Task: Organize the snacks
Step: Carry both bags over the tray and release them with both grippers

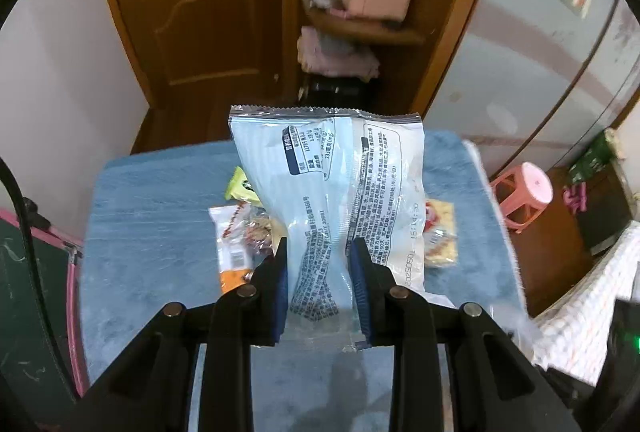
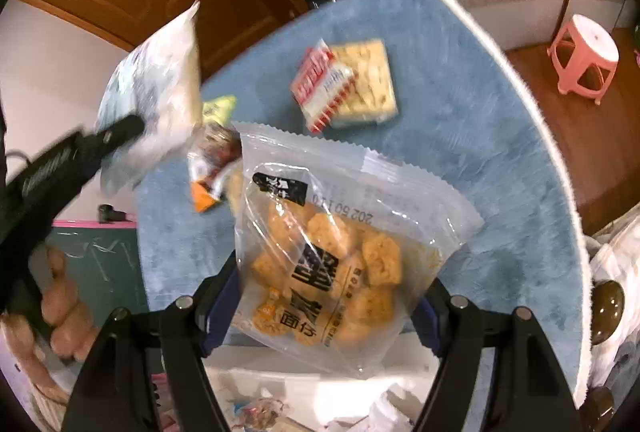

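Left gripper jaws clamped on pale blue packet, lifted above blue cloth. Right gripper jaws pinch clear bag of fried cubes between them; cracker pack beyond on cloth.

The two snack bags are shiny, crinkly clear plastic, the blue cloth under them looks soft and fuzzy, the door at upper left is smooth glossy wood.
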